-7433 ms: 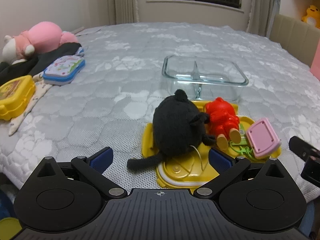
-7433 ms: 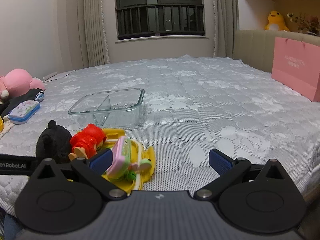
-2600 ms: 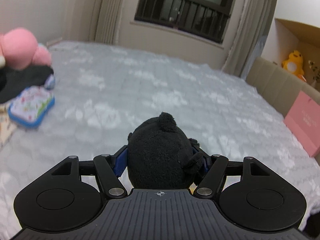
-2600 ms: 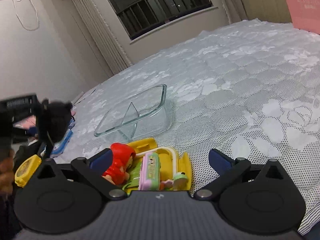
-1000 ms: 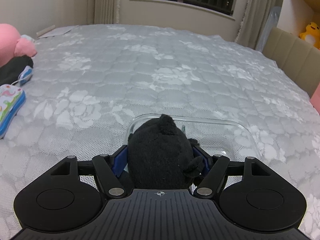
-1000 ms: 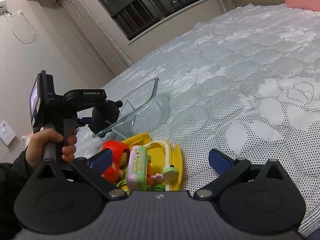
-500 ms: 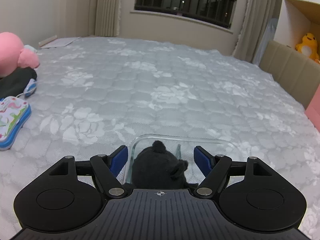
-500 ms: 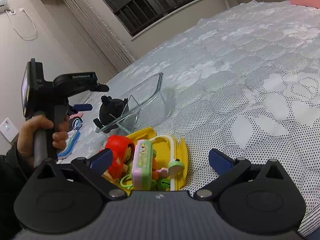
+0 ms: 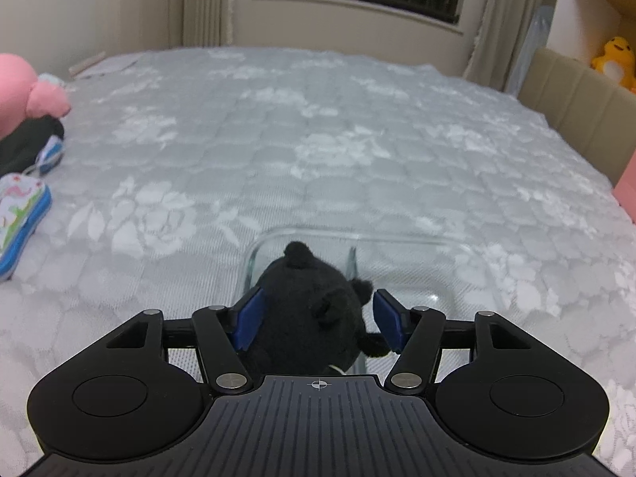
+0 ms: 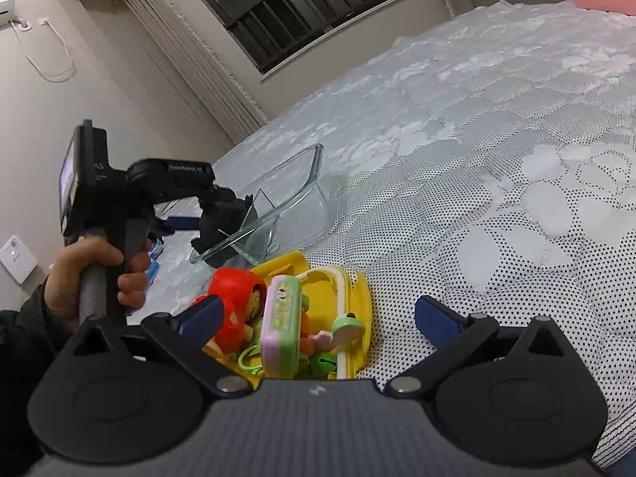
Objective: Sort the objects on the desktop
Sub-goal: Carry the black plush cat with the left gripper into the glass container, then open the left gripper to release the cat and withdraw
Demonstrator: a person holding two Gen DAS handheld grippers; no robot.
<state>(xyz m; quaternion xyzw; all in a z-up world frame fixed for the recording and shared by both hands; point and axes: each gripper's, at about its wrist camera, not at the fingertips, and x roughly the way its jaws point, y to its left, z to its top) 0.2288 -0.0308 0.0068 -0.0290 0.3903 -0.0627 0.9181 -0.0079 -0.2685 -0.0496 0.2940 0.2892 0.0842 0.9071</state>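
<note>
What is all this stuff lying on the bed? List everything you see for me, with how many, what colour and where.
black plush toy: one, black, in the left compartment of the glass dish, between the left tongs
glass dish: one, clear, with a divider, on the bed
yellow tray: one, yellow, on the bed in front of the dish
red doll: one, red, on the tray
pink-green case: one, on edge on the tray
pencil case: one, blue-edged, far left
pink plush: one, pink, far left
yellow duck plush: one, on a shelf
quilt: one, grey, floral
left tongs: closing, plush between them
right tongs: open, over the tray
hand: one, gripping the left handle
</note>
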